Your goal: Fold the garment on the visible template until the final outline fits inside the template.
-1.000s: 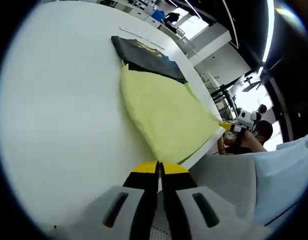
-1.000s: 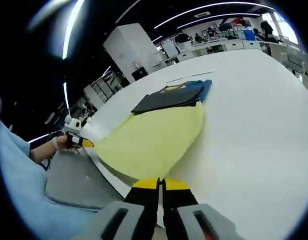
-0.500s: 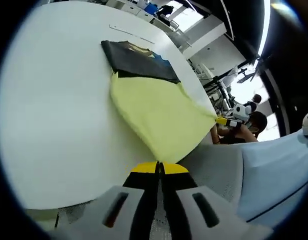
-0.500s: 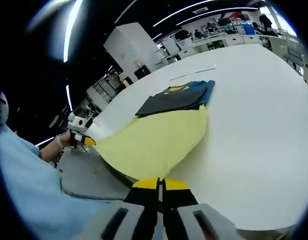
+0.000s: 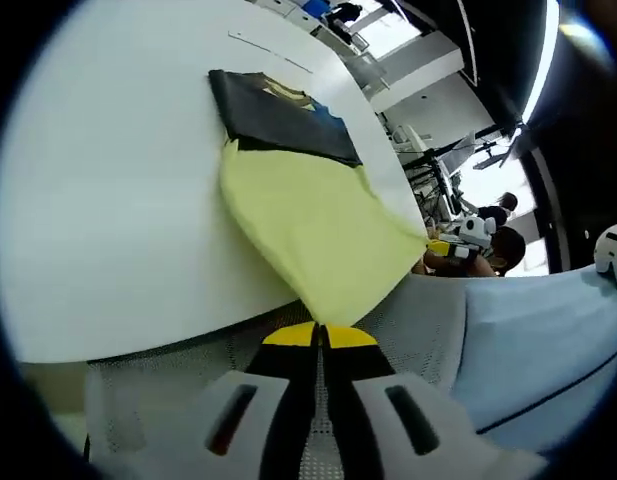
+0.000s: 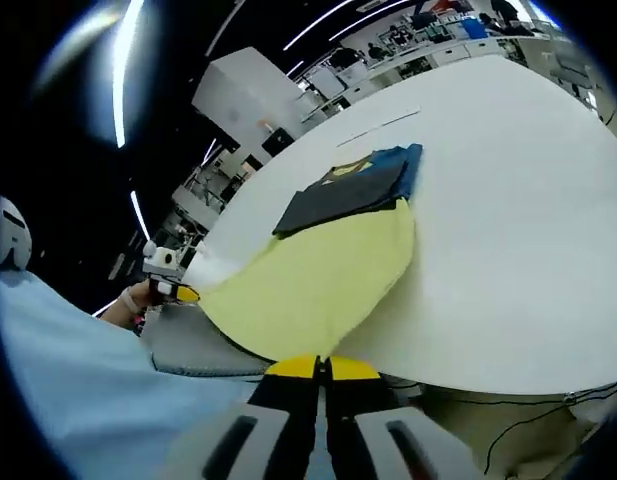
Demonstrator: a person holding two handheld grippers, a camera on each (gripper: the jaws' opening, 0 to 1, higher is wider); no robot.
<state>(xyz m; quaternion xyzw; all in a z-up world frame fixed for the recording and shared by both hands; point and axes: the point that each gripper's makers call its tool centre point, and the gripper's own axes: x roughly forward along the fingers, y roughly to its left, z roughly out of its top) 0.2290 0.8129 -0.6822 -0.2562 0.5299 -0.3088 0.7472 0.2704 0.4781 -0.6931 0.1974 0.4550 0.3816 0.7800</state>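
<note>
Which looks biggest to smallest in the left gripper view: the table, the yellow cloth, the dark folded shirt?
1. table
2. yellow cloth
3. dark folded shirt, though it lies farther from the camera.

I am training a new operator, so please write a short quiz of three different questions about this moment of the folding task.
1. True or false: the yellow garment lies flat and wholly on the table.
2. What does each gripper hold? A) a corner of the yellow garment B) the dark garment C) nothing
3. Fill in: the dark garment lies at the yellow garment's ____ end, seen from the grippers.

Key
1. False. Its near part hangs past the table edge, stretched between the left gripper and the right gripper.
2. A. Both pairs of jaws are closed on the yellow fabric.
3. Far. It is folded and overlaps that end.
</note>
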